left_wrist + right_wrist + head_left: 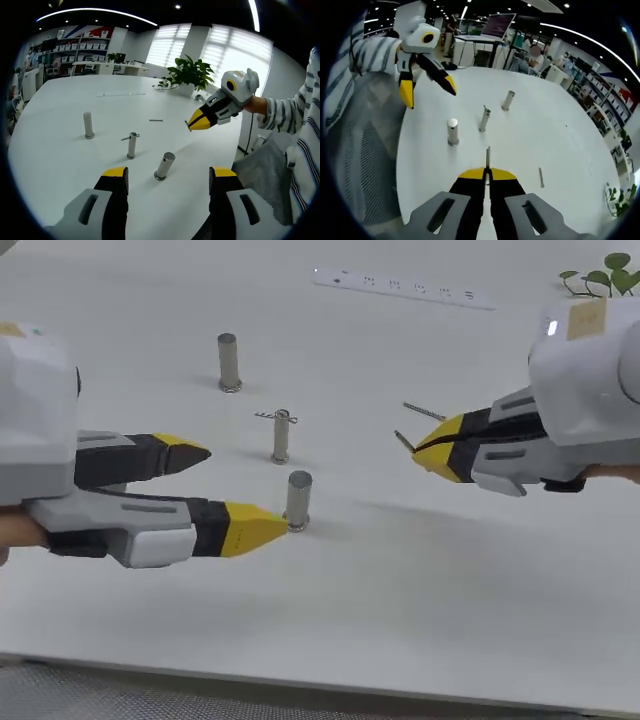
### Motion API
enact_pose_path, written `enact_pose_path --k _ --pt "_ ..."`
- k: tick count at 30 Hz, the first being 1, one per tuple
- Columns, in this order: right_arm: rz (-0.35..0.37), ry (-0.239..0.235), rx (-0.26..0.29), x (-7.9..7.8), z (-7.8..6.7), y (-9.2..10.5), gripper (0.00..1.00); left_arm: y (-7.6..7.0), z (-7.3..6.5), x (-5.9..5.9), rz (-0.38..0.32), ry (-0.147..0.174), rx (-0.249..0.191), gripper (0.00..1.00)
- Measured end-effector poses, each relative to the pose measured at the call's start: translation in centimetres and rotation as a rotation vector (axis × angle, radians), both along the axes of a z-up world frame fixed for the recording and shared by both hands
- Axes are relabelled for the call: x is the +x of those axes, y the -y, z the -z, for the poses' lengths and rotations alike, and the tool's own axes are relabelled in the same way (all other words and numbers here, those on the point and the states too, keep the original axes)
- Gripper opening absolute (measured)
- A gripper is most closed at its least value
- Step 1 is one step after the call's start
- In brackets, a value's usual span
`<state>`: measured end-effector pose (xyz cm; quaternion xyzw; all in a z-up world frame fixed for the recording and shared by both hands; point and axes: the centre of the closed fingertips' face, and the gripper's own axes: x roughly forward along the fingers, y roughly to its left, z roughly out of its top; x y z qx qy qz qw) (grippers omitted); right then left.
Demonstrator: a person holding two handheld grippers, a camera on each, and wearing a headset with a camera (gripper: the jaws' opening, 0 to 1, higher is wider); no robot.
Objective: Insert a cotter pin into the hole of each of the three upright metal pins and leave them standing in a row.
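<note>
A: Left side first. How's the claw?

B: Left claw (pixel 245 490) is spread wide with nothing in it, low over the white worktop (pixel 400 620). The near metal pin (pixel 298 498) stands just ahead of it, in line with the gap between its jaws. In the head view one yellow tip sits right at that pin's foot. Touching or not, can't tell.

A: The other two pins?

B: Beyond the left claw's tips, in a row running away from it. The middle metal pin (pixel 282 437) is upright, with a fitted cotter pin (pixel 270 417) through its top, sticking out sideways. The far metal pin (pixel 229 362) is upright, farthest from both claws.

A: Right side?

B: Right claw (pixel 420 452) is closed to a narrow point, pinching the held cotter pin (pixel 403 440), which pokes straight out past the tips. The claw is raised off the worktop, well apart from the row, tips facing it. A striped sleeve (pixel 300 115) is behind it.

A: Anything loose?

B: A spare cotter pin (pixel 424 411) lies flat on the worktop near the right claw, off its own right side. A power strip (pixel 405 287) and a plant (pixel 600 278) are well beyond.
</note>
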<state>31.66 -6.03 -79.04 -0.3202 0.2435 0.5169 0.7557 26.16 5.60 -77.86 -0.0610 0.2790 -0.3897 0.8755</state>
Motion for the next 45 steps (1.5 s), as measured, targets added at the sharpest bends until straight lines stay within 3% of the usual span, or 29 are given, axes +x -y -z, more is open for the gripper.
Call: enact_pose_path --k 6,9,13,16,23,26,32,36,38,45 --pt "0.016 0.030 0.030 -1.0 -0.3 0.0 0.02 0.5 -0.6 0.7 -0.011 -0.006 -0.028 0.65" --pt "0.016 0.047 0.037 -1.5 -0.5 -0.1 0.02 1.0 -0.8 1.2 -0.038 -0.052 -0.078 0.71" --pt "0.011 0.058 0.039 -2.4 -0.5 -0.3 0.02 1.6 -1.1 1.5 -0.025 -0.048 -0.078 0.73" --pt "-0.004 0.070 0.030 -3.1 -0.4 -0.4 0.02 2.6 -1.2 1.2 0.008 -0.074 -0.089 0.74" --pt "-0.026 0.110 -0.004 -3.7 -0.3 -0.2 0.02 5.2 -1.7 0.9 0.052 -0.105 -0.125 0.68" --pt "-0.034 0.113 -0.008 -4.2 -0.2 -0.3 0.02 6.5 -1.9 0.4 0.077 -0.133 -0.159 0.62" --pt "-0.037 0.110 -0.001 -4.9 -0.3 -0.4 0.02 8.3 -1.6 -0.2 0.117 -0.165 -0.166 0.55" --pt "-0.042 0.118 -0.004 -5.3 -0.2 -0.4 0.02 8.7 -1.2 -0.1 0.098 -0.227 -0.197 0.55" --pt "-0.044 0.117 -0.005 -5.4 -0.2 -0.4 0.02 8.8 -1.1 0.0 0.100 -0.225 -0.196 0.51" --pt "-0.051 0.121 -0.010 -6.0 -0.1 -0.4 0.02 9.6 -0.6 -0.8 0.131 -0.285 -0.205 0.40"
